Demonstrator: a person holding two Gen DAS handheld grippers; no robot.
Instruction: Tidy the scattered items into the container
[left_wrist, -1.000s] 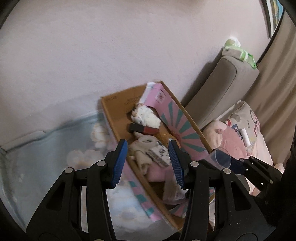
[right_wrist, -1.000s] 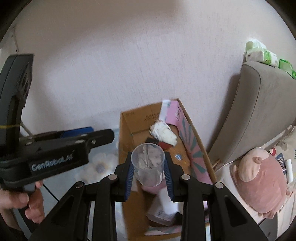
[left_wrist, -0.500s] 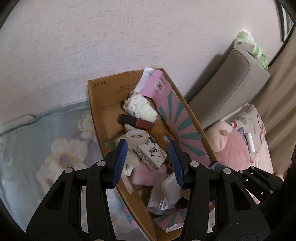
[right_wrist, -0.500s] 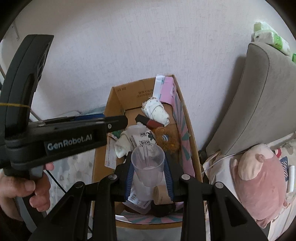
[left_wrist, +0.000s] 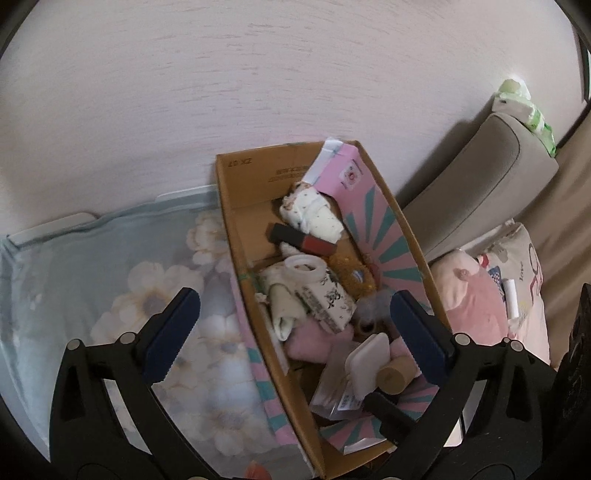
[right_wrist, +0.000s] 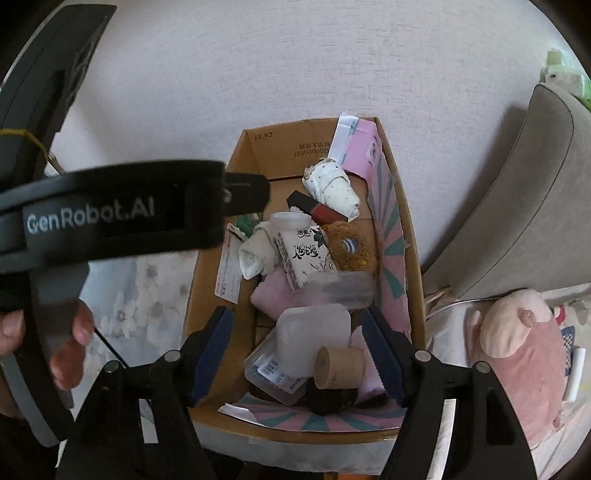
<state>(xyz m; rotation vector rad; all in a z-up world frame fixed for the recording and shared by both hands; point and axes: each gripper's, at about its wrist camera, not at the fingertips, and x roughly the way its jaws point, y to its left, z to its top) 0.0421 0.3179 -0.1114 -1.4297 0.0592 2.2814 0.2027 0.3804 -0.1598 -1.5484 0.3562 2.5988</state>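
Over cardboard box (right_wrist: 255, 155) | both tools opening – left tool (left_wrist: 291, 332), right tool (right_wrist: 301, 354) – nothing pinched | clear plastic cup (right_wrist: 347, 288) lies inside

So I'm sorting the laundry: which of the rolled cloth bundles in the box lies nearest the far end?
The white dotted roll, up against the pink card near the far wall. The plain cream roll lies mid-box, beside the printed white bottle.

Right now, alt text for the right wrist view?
The right gripper, jaws opening and empty, hangs over a cardboard box crammed with items; a clear plastic cup lies on the pile. The left gripper's body crosses the left side.
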